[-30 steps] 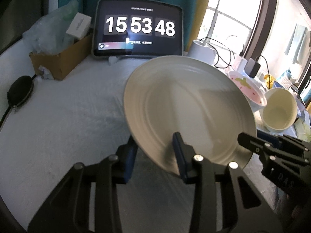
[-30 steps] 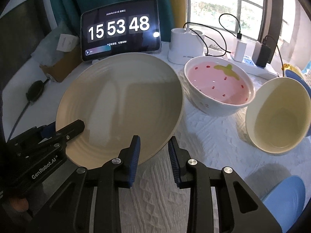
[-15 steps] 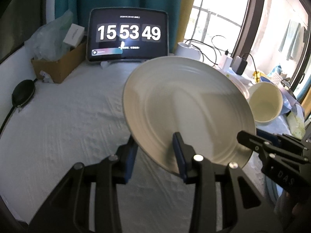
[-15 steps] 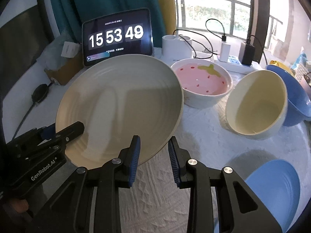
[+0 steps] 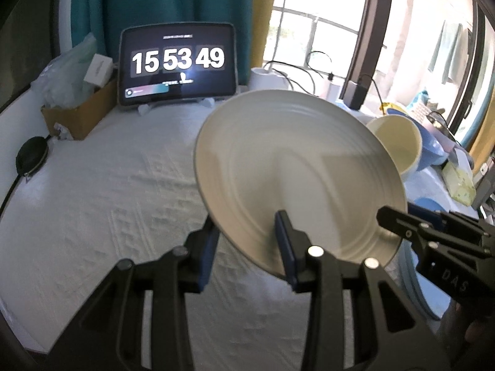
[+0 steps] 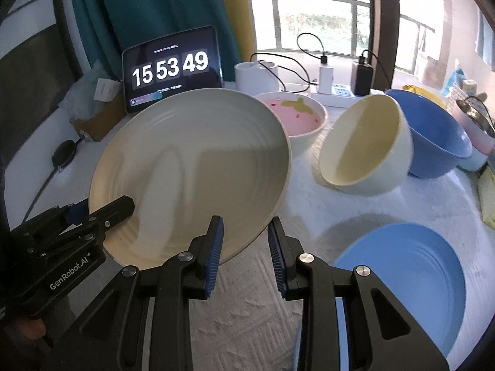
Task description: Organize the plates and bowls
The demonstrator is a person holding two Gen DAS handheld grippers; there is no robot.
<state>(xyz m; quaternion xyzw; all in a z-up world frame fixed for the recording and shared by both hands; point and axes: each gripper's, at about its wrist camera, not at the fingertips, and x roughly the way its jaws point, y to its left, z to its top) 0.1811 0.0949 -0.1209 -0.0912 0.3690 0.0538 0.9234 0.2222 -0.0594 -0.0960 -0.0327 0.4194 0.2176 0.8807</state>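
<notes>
A white textured cloth (image 6: pixel 247 324) covered the table, with a bright window behind it. Nearest, the left gripper (image 5: pixel 244 247) had its jaws clamped on the near rim of the cream plate (image 5: pixel 297 167), one finger under and one over. The right gripper (image 6: pixel 244 247) pinched the same plate's rim from the other side – the plate (image 6: pixel 191 167) was held tilted above the cloth between the two tools. Just right of the right gripper a blue plate (image 6: pixel 417 266) lay flat on the cloth. Farther back a cream bowl (image 6: pixel 365 142) leaned on its side against a blue bowl (image 6: pixel 433 133), and a pink strawberry bowl (image 6: pixel 297 114) sat upright behind the plate. At the far edge a tablet (image 5: pixel 178 65) showed a clock – beside it stood a cardboard box (image 5: pixel 77 114).
</notes>
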